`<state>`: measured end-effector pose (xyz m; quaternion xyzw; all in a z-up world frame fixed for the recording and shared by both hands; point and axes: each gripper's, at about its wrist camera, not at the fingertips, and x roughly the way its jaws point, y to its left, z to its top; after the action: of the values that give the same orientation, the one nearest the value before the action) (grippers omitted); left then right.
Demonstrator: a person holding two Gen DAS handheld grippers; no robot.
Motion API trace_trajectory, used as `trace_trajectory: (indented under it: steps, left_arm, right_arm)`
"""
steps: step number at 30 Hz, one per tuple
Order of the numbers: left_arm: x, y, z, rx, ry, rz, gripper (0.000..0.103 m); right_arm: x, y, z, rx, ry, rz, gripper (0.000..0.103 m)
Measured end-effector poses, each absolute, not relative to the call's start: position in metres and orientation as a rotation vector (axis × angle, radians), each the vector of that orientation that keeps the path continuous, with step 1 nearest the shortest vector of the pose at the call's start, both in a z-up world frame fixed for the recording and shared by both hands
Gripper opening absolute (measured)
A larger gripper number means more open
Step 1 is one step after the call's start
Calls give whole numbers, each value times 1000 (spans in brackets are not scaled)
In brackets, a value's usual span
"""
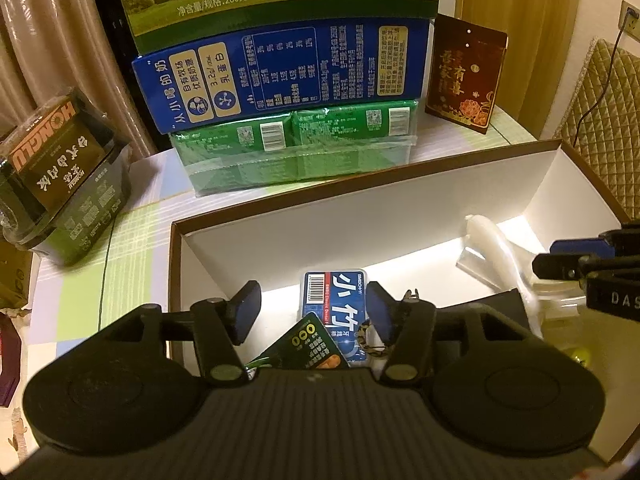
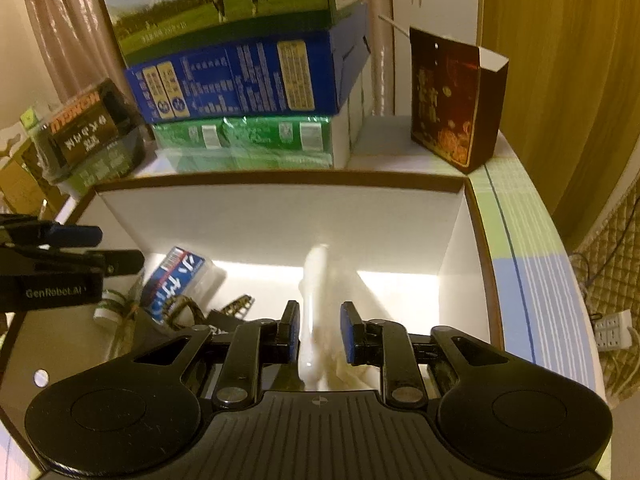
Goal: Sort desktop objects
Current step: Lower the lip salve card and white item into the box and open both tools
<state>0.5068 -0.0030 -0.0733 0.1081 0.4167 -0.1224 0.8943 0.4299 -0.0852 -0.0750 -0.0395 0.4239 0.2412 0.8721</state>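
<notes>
A white-lined box with a brown rim (image 1: 280, 210) (image 2: 280, 178) lies open below both grippers. My left gripper (image 1: 314, 312) hangs open over a blue dental floss case (image 1: 334, 300) (image 2: 176, 276), its pads clear of it on both sides. A green card (image 1: 308, 344) and a braided key ring (image 1: 370, 334) lie beside the case. My right gripper (image 2: 320, 332) is open around a blurred white plastic-wrapped item (image 2: 316, 280) (image 1: 490, 248); a gap shows at the right pad. Each gripper shows at the edge of the other's view: the right gripper (image 1: 560, 260), the left gripper (image 2: 108, 248).
Behind the box stands a stack of milk cartons: green (image 1: 292, 152), blue (image 1: 280, 76) and a large one on top. A dark red gift bag (image 1: 464, 76) (image 2: 452, 108) stands at the back right, a HONGLU package (image 1: 60, 168) at the left. A power strip (image 2: 612, 330) lies beyond the table edge.
</notes>
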Motion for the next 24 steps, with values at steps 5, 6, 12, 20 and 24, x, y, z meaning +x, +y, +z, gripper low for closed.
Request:
trace_trajectory:
  steps: [5, 6, 12, 20, 24]
  left_arm:
    - [500, 2, -66, 209, 841, -249, 62]
    - [498, 3, -64, 208, 836, -248, 63]
    - [485, 9, -56, 198, 818, -246, 76]
    - [455, 15, -37, 173, 774, -237, 94]
    - [432, 18, -26, 169, 735, -225, 99]
  right_arm:
    - [422, -89, -66, -81, 845, 503, 61]
    - [421, -90, -64, -80, 846, 504, 65]
    - [406, -97, -56, -89, 812, 523, 89]
    - [375, -108, -44, -93, 772, 545, 101]
    - [356, -114, -37, -93, 768, 537, 101]
